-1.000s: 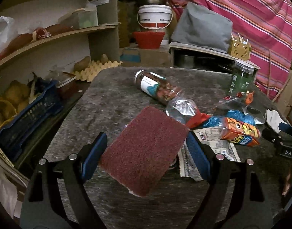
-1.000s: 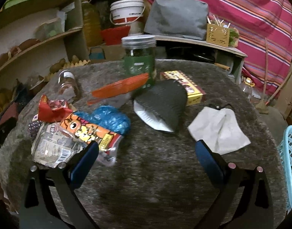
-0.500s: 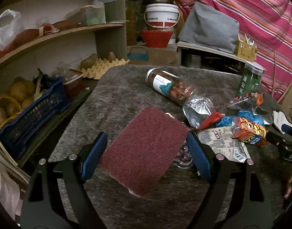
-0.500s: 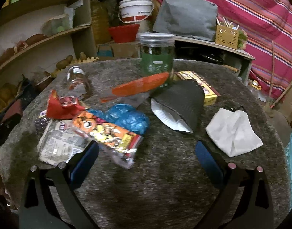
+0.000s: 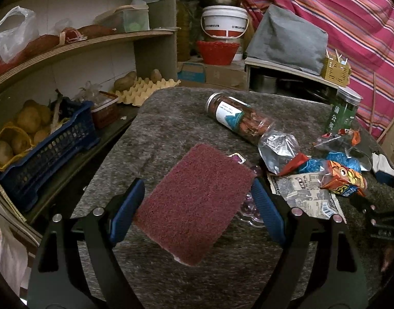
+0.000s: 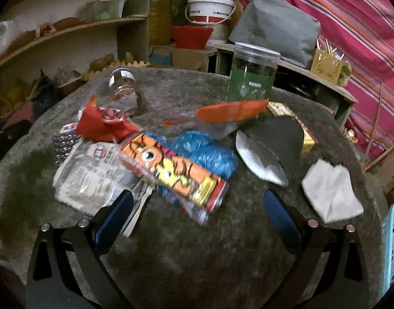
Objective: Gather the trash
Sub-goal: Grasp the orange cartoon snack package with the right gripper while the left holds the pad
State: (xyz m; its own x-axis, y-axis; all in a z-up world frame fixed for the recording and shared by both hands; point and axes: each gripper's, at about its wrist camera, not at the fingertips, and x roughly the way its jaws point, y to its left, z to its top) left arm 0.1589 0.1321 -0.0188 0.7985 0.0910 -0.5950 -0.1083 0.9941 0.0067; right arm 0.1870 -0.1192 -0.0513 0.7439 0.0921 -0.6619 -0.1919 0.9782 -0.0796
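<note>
My left gripper [image 5: 197,200] is shut on a maroon scouring pad [image 5: 197,203], held between its blue pads above the grey table [image 5: 171,123]. My right gripper [image 6: 197,213] is open and empty, just in front of an orange snack wrapper [image 6: 171,170]. Around the wrapper lie a blue plastic bag [image 6: 204,152], a red wrapper [image 6: 101,126], a printed paper packet [image 6: 94,175], an orange wrapper strip [image 6: 230,110], a grey pouch [image 6: 271,152] and a white tissue [image 6: 331,190]. The same litter shows in the left wrist view, with a silver foil bag [image 5: 276,149].
A jar [image 5: 238,118] lies on its side on the table. A green jar [image 6: 251,77] stands at the back beside a yellow box [image 6: 300,126]. A light blue basket [image 6: 392,247] is at the right edge. Shelves with a blue crate [image 5: 42,152] stand left.
My right gripper has moved forward and left toward the orange snack wrapper, which now sits between its fingers' line. My left gripper has shifted slightly, still holding the pad.
</note>
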